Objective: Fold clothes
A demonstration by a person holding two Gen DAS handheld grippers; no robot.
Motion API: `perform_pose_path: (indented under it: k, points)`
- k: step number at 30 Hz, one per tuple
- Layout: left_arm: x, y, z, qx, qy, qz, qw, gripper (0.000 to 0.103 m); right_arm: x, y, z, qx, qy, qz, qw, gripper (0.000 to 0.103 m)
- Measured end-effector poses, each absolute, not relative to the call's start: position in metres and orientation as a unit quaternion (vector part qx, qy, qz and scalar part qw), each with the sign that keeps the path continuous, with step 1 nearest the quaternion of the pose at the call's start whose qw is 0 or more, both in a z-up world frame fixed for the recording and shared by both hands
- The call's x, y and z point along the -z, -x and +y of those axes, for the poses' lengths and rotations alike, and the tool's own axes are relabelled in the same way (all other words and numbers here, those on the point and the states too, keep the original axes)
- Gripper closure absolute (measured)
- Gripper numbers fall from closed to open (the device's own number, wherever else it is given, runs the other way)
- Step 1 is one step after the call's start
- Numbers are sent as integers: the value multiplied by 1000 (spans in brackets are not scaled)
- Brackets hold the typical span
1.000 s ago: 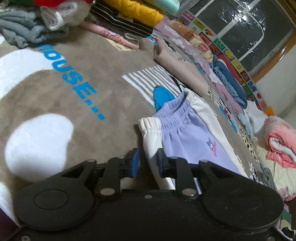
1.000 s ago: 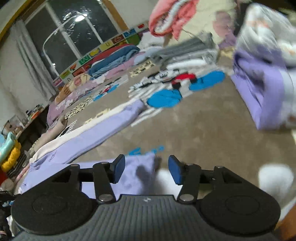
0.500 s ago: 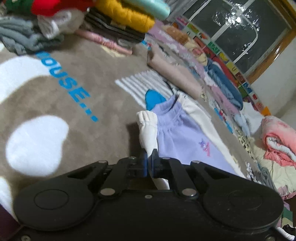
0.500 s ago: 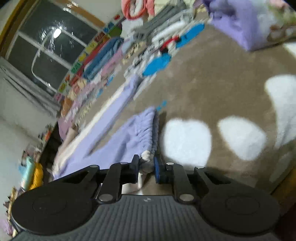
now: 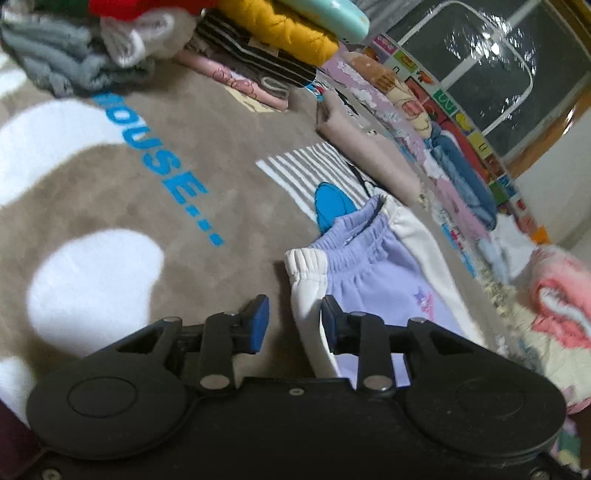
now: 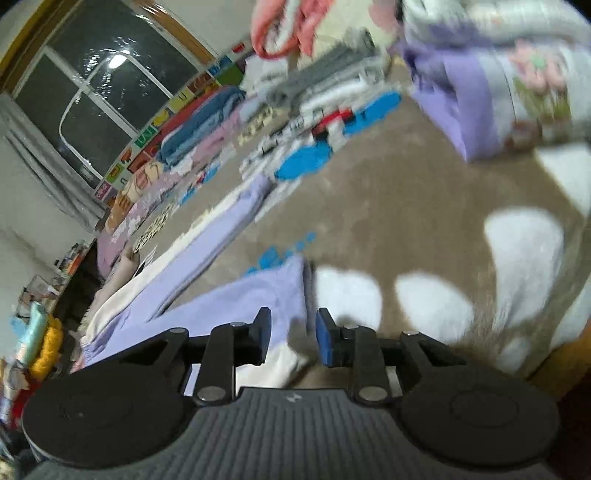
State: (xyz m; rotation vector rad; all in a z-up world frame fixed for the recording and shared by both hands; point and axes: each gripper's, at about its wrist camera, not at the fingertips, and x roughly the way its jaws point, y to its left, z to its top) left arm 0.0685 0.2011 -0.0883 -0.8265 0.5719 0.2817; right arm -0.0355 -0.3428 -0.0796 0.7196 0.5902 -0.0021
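Lavender sweatpants (image 5: 373,280) with white side stripes lie flat on the brown carpet (image 5: 110,192). In the left wrist view the waistband points away from me. My left gripper (image 5: 294,319) is open, and the white stripe at the waistband's corner lies between its blue pads, loose. The right wrist view has the same sweatpants (image 6: 221,306) stretching off to the left, one leg running far back. My right gripper (image 6: 293,334) is open too, over a white cuff (image 6: 280,363) at the near end of the lavender fabric.
Stacks of folded clothes (image 5: 280,29) line the carpet's far side, with a grey bundle (image 5: 74,62) and a beige roll (image 5: 369,162). A pink blanket (image 5: 561,295) lies at right. A folded purple pile (image 6: 480,103) sits beyond the right gripper. A dark window (image 6: 92,110) is behind.
Half a second ago both grippers were shut on the sweatpants. Both have opened and let the fabric go, and the waistband lies flat again.
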Motion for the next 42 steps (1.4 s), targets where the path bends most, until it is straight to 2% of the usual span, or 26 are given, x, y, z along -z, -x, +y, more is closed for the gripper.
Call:
perform_pose_path:
  k: [4, 6, 7, 8, 9, 10, 12, 14, 16, 17, 21, 24, 27, 28, 30, 32, 37, 42]
  points:
    - [92, -73, 206, -135, 407, 270, 862, 75, 80, 14, -342, -8, -320, 287, 903, 57]
    - [94, -74, 208, -131, 411, 268, 862, 75, 80, 3, -342, -12, -306, 288, 907, 56]
    - [94, -74, 208, -131, 408, 265, 864, 85, 84, -3, -342, -15, -303, 292, 907, 56]
    - [94, -75, 208, -132, 404, 263, 866, 95, 88, -7, -342, -19, -306, 294, 905, 59]
    - [93, -75, 209, -133, 401, 261, 868, 99, 93, -11, -343, -22, -309, 295, 904, 76]
    - [93, -73, 208, -139, 397, 259, 869, 99, 97, -11, -343, -14, -315, 298, 901, 81]
    - [93, -71, 206, -154, 387, 264, 870, 99, 104, -8, -345, -4, -329, 298, 896, 85]
    - [95, -70, 207, -164, 387, 271, 866, 95, 103, -3, -343, 6, -319, 299, 899, 86]
    - [93, -69, 206, -181, 377, 265, 869, 78, 102, 3, -342, 9, -321, 296, 899, 83]
    - [91, -68, 204, -190, 368, 258, 873, 75, 101, 6, -342, 10, -324, 288, 901, 80]
    - [73, -61, 188, -240, 289, 218, 901, 75, 91, 19, -343, 30, -282, 248, 926, 72]
    - [63, -57, 181, -211, 263, 185, 923, 75, 80, 24, -336, 20, -242, 222, 944, 72]
    - [63, -69, 166, -159, 226, 213, 937, 75, 74, 20, -321, -19, -207, 219, 953, 70]
    - [69, -78, 162, -146, 216, 248, 933, 75, 74, 17, -315, -37, -198, 225, 953, 66]
    - [82, -98, 160, -138, 217, 331, 908, 75, 82, 6, -299, -61, -177, 274, 943, 64]
    - [67, -101, 159, -127, 213, 317, 916, 75, 90, -2, -288, -74, -157, 319, 932, 64]
    - [28, -115, 159, -89, 193, 280, 936, 75, 72, 4, -284, -87, -149, 291, 941, 63]
    - [15, -158, 174, -52, 165, 281, 944, 75, 60, -5, -245, -134, -90, 279, 947, 63]
